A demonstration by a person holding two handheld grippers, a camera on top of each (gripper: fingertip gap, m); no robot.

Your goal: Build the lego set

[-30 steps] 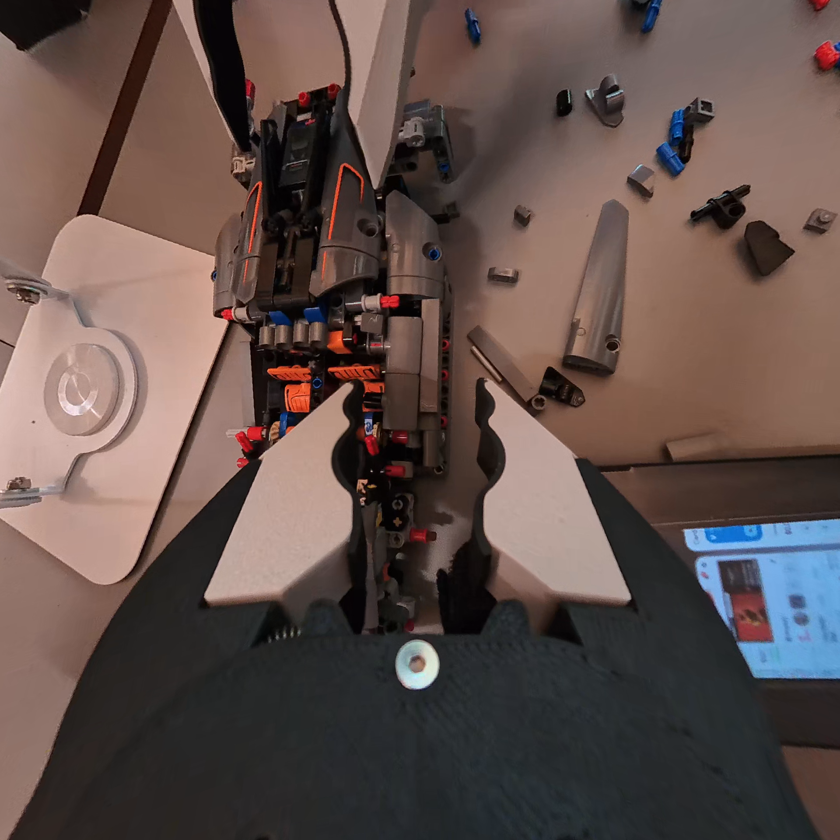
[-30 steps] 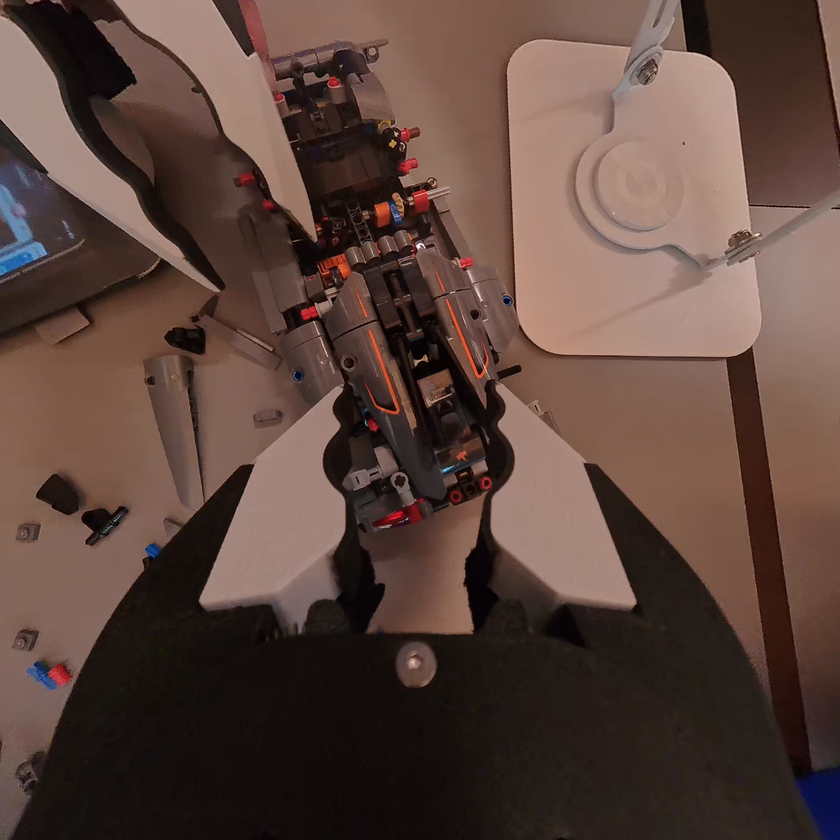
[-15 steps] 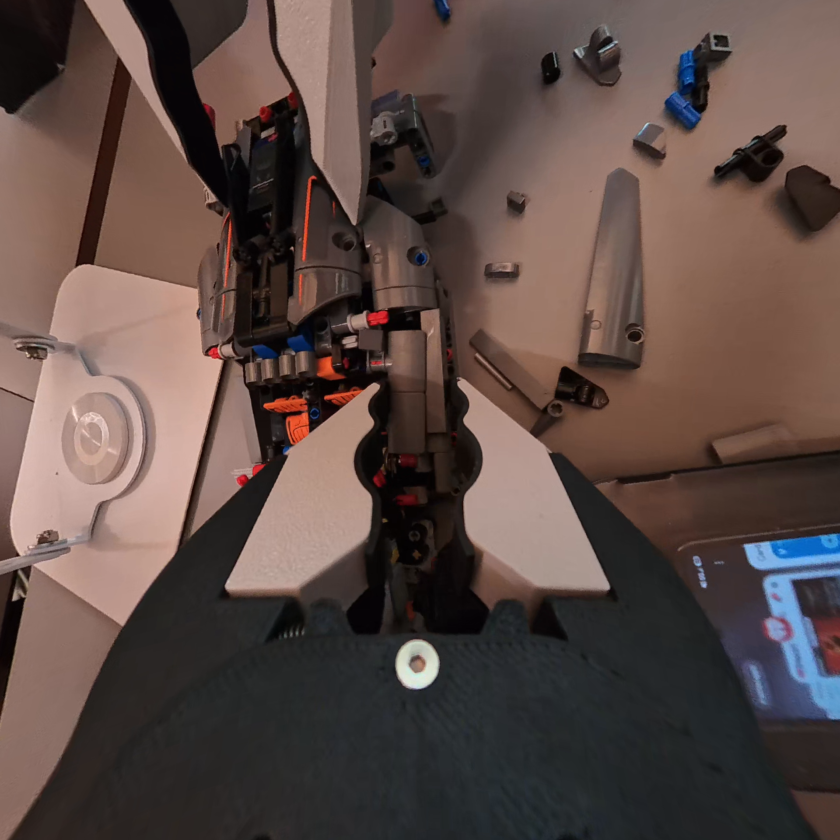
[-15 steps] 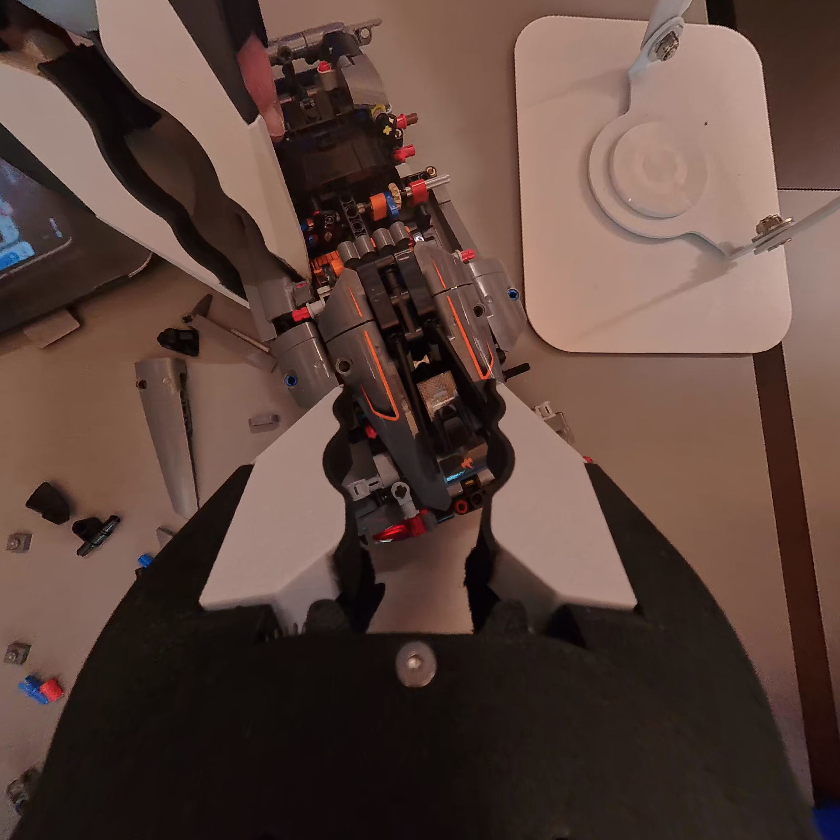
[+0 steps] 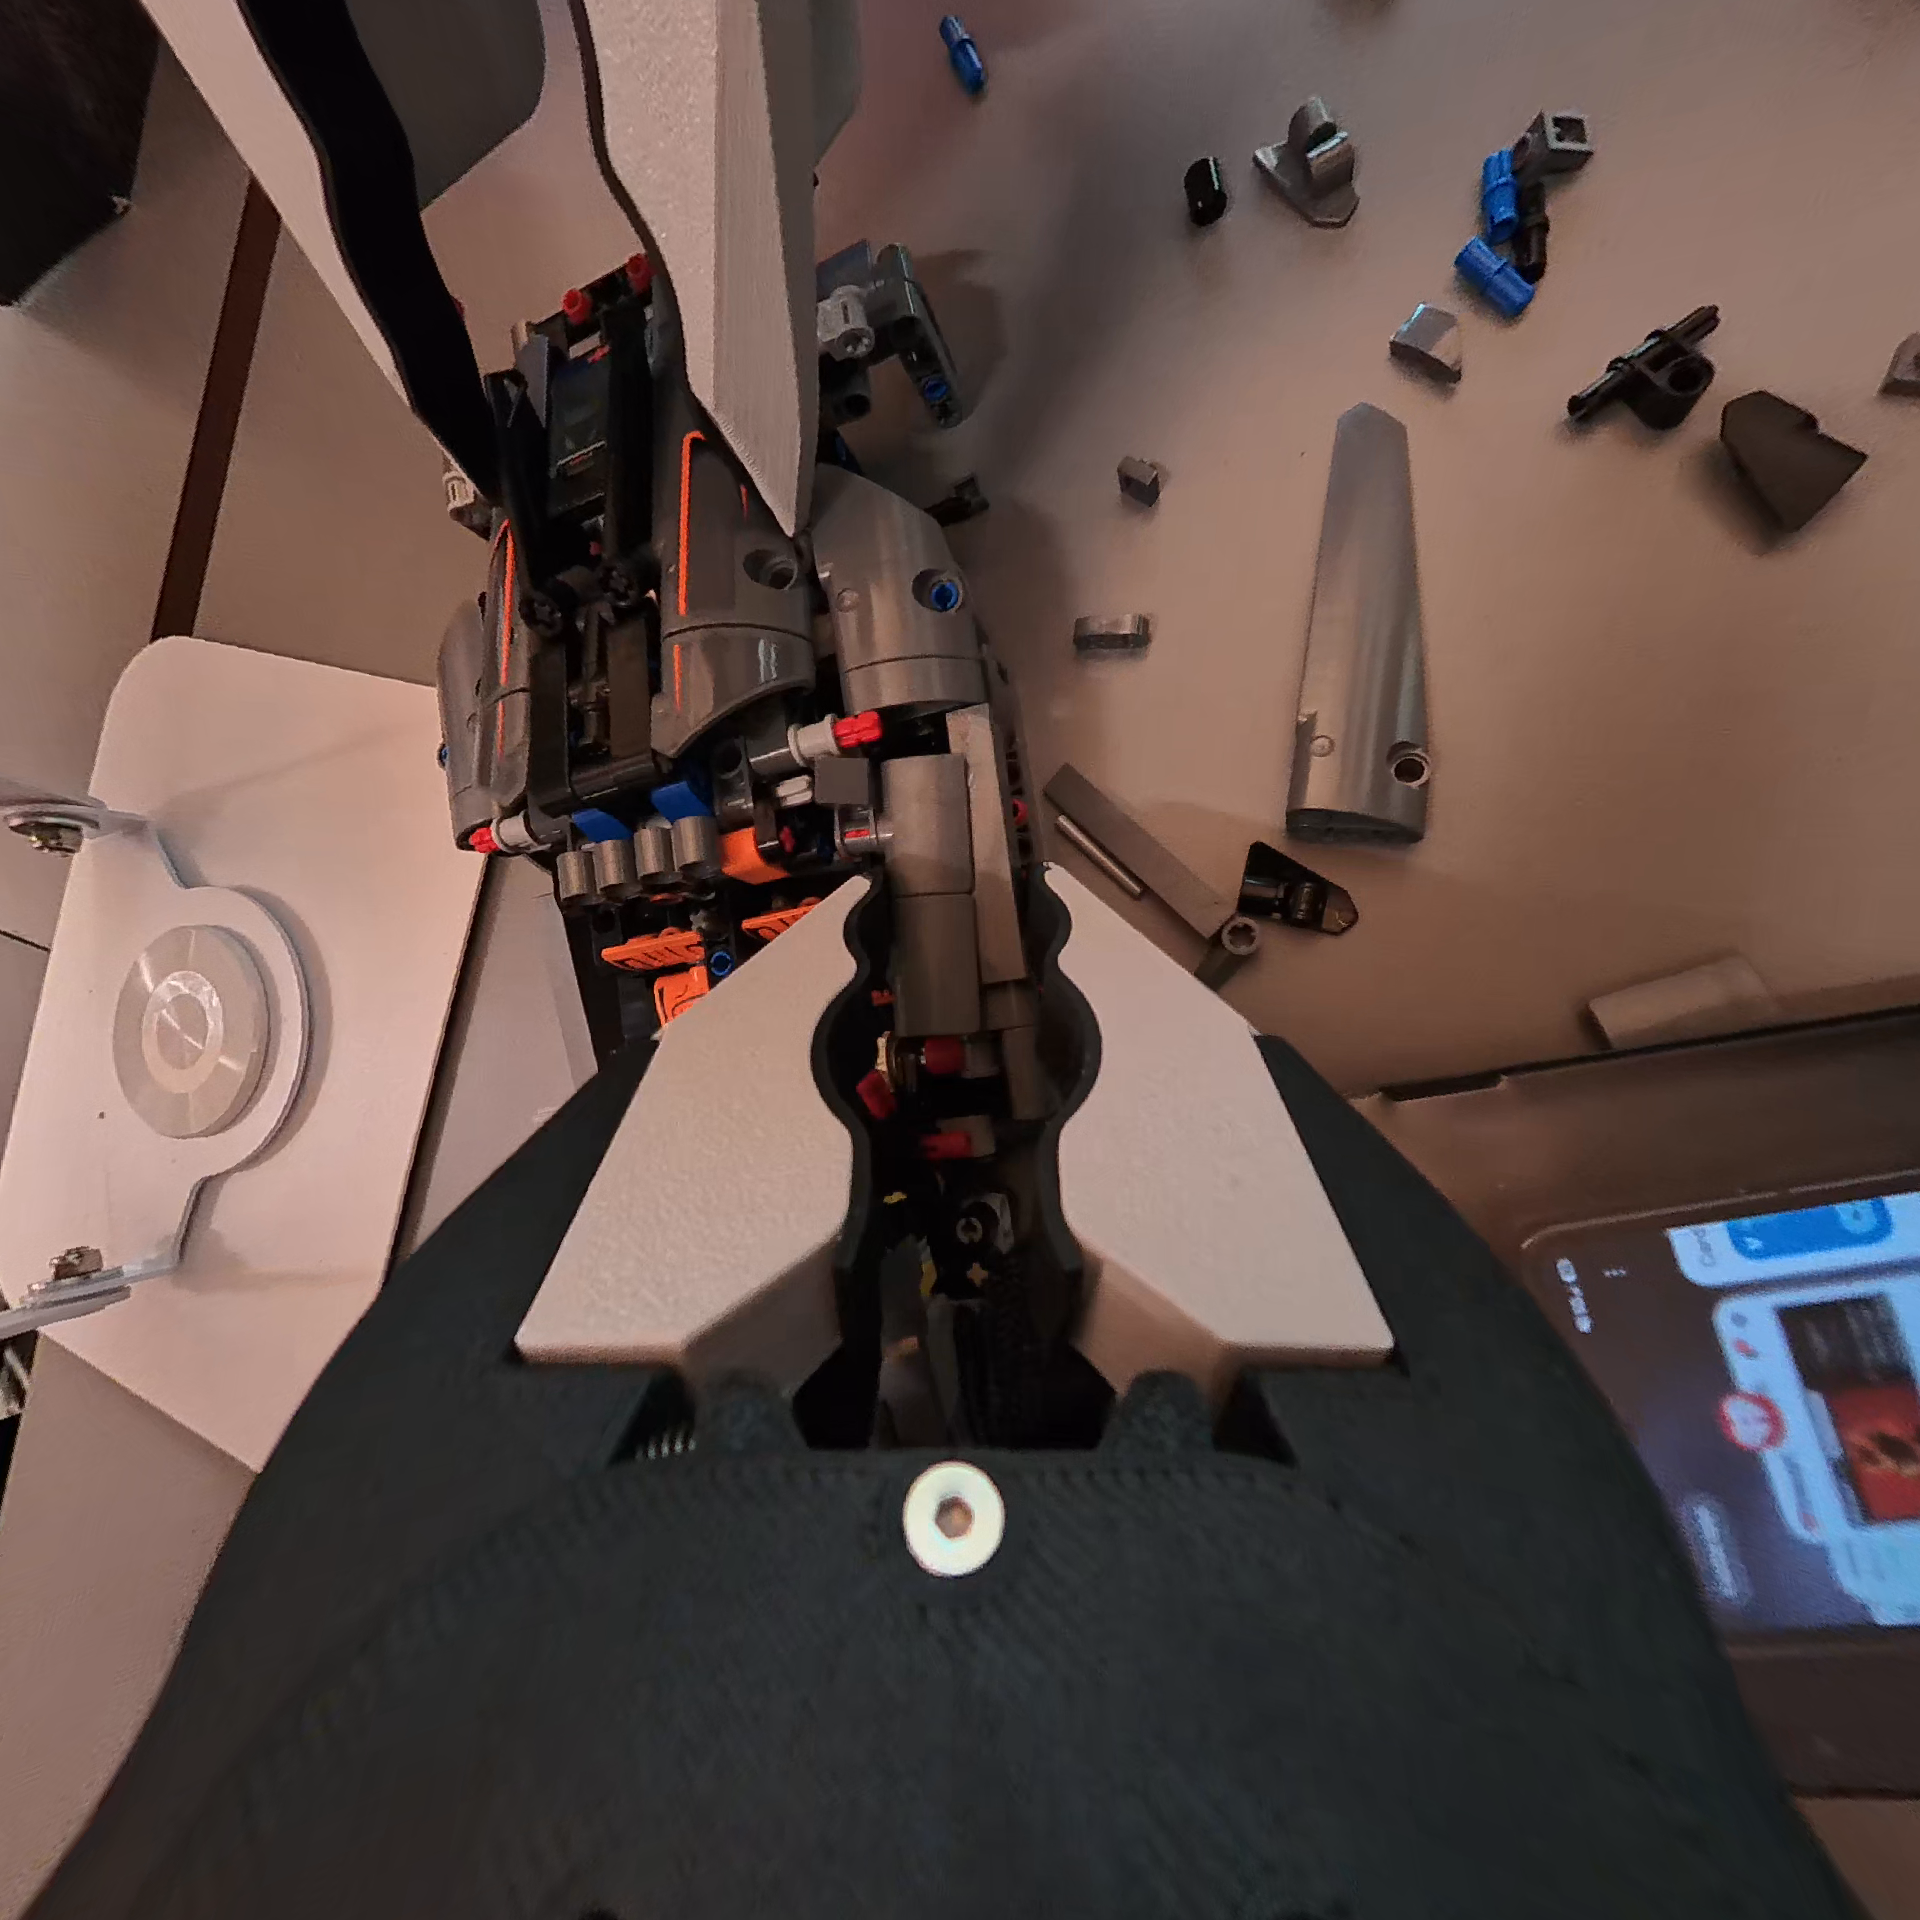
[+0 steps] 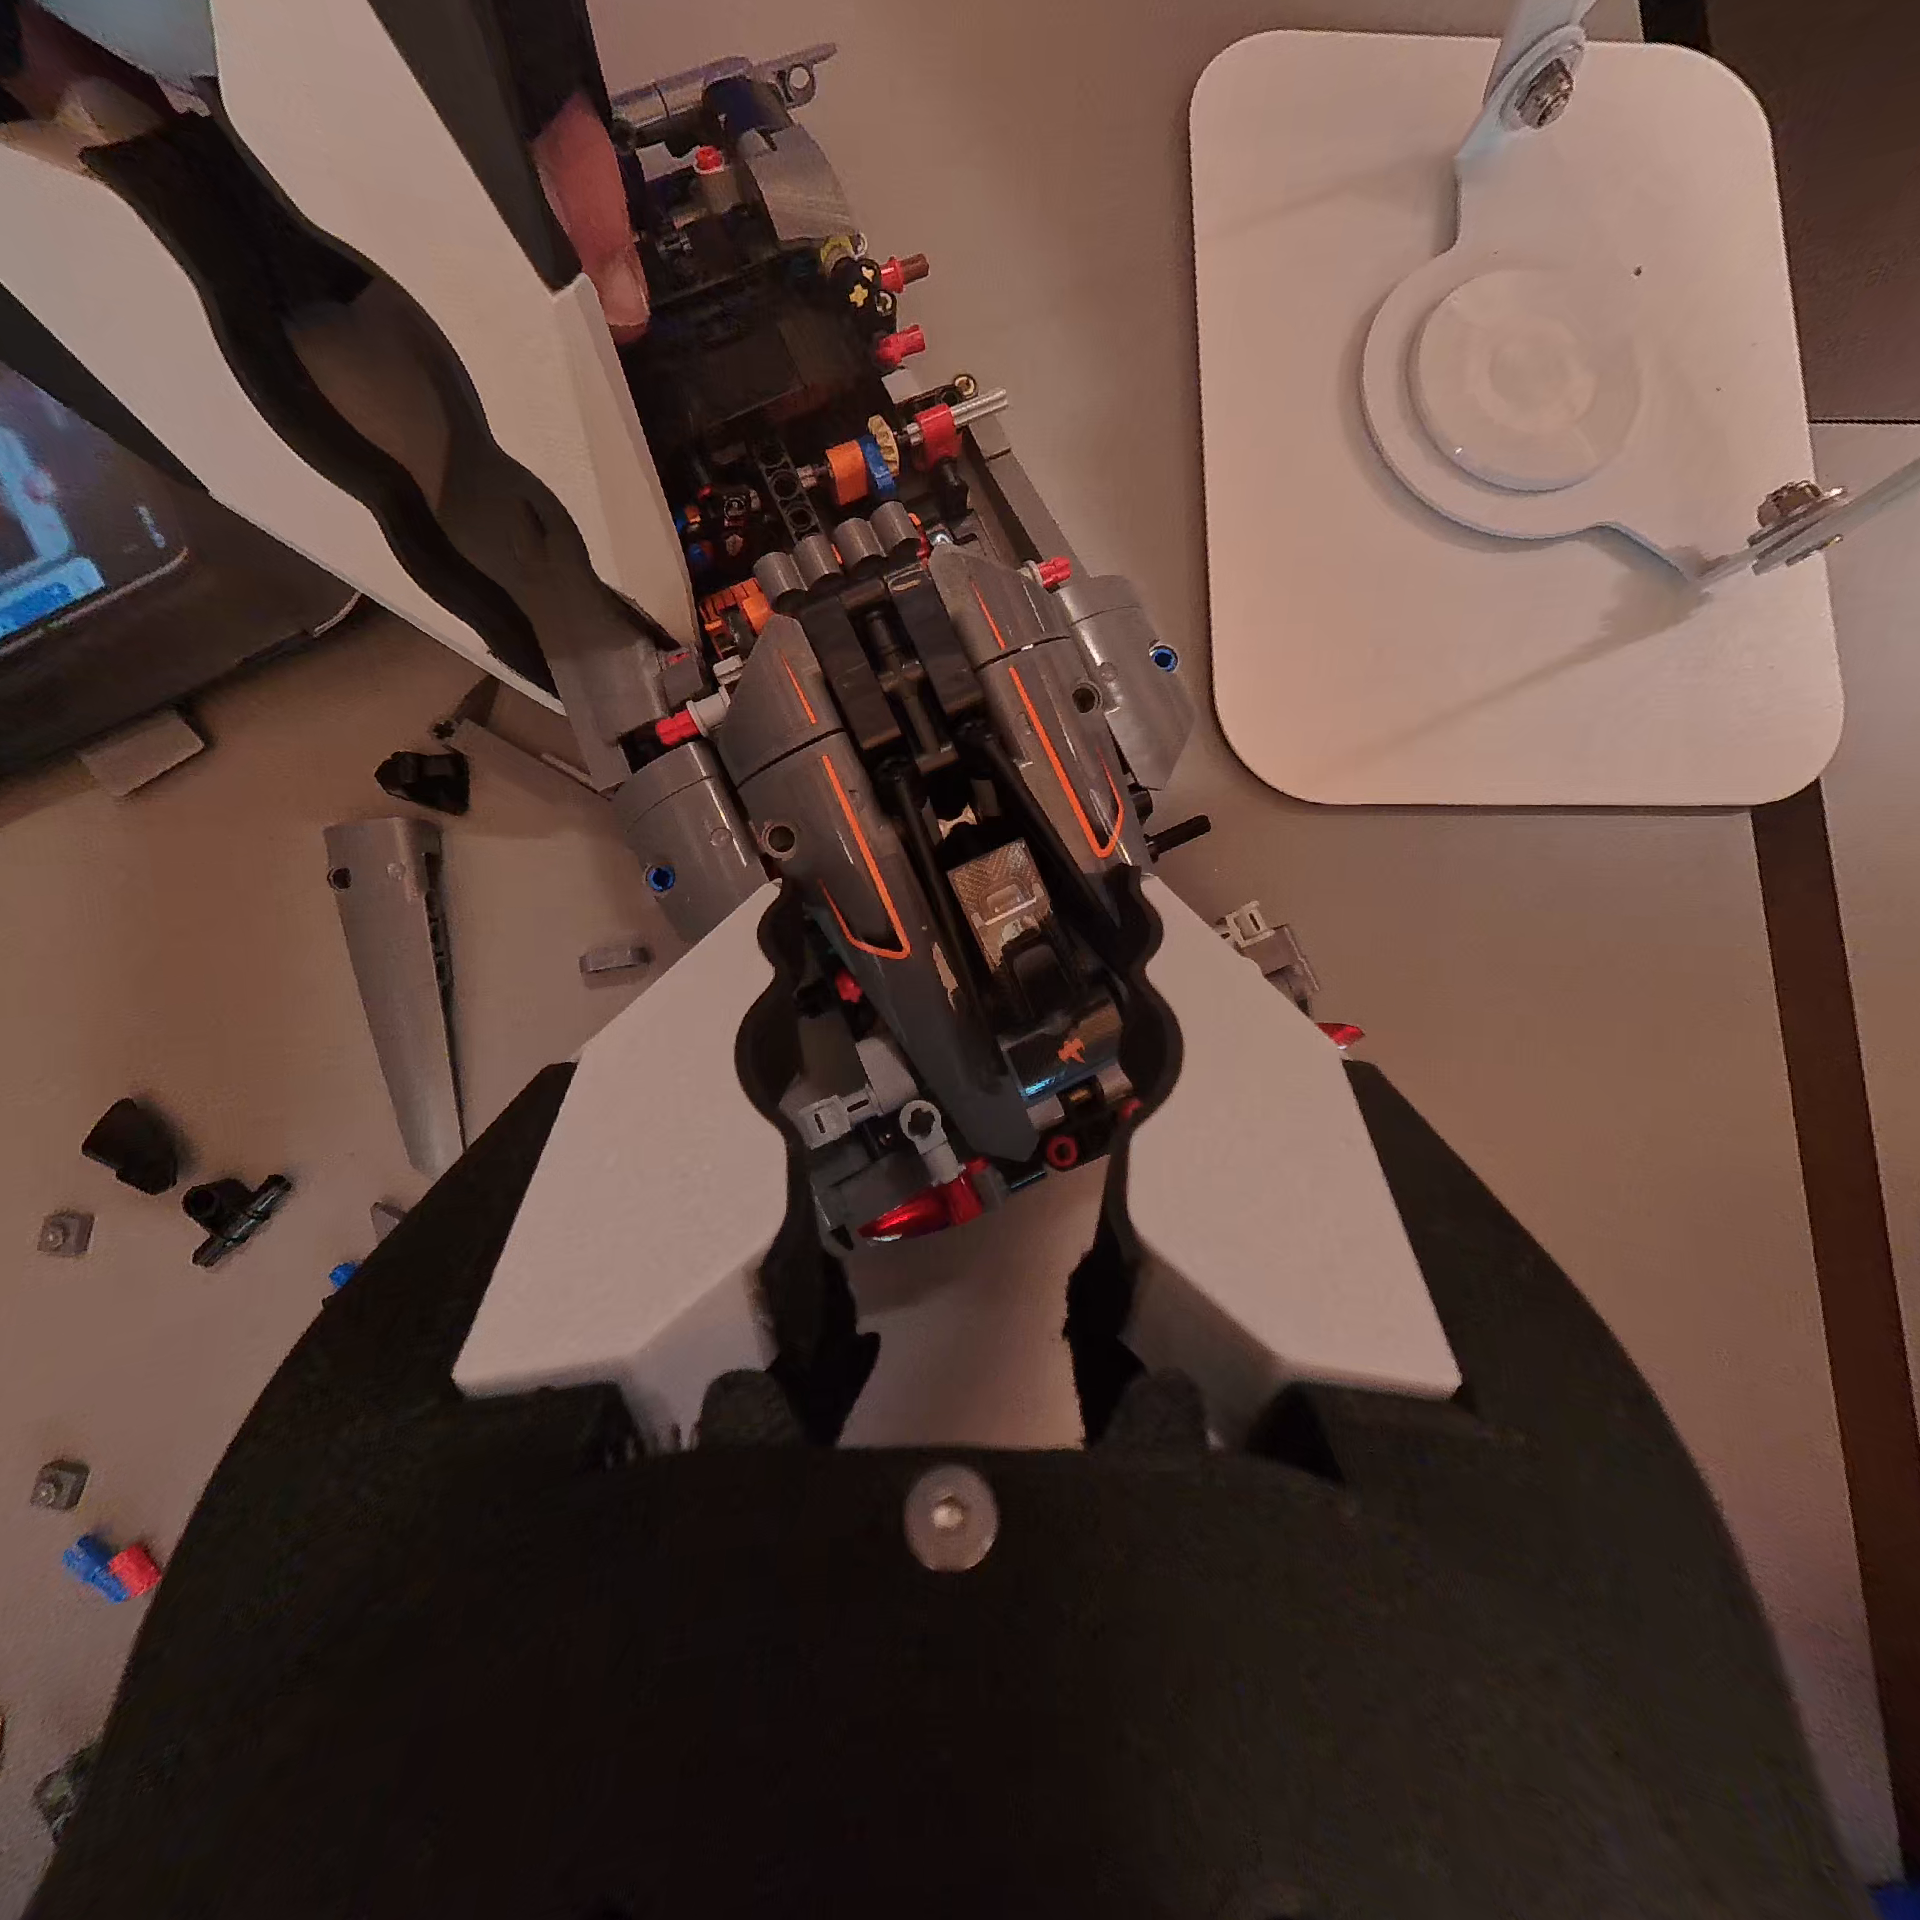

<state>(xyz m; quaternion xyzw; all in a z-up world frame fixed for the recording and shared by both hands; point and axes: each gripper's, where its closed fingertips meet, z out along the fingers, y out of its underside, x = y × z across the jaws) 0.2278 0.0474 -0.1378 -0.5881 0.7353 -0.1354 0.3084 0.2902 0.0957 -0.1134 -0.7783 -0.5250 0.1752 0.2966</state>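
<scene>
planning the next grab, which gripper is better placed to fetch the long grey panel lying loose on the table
Neither is free. The left gripper and right gripper each clamp an end of the lego model. The long grey panel lies nearer the left gripper's end, so left, probably, once it lets go.

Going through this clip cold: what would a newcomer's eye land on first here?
First, the half-built grey and black lego model with orange stripes, lying mid-table with both grippers closed on it: the left gripper on one end, the right gripper on the other. Next, loose pieces scattered on the table, notably a long grey panel, and a lit tablet at the edge.
</scene>
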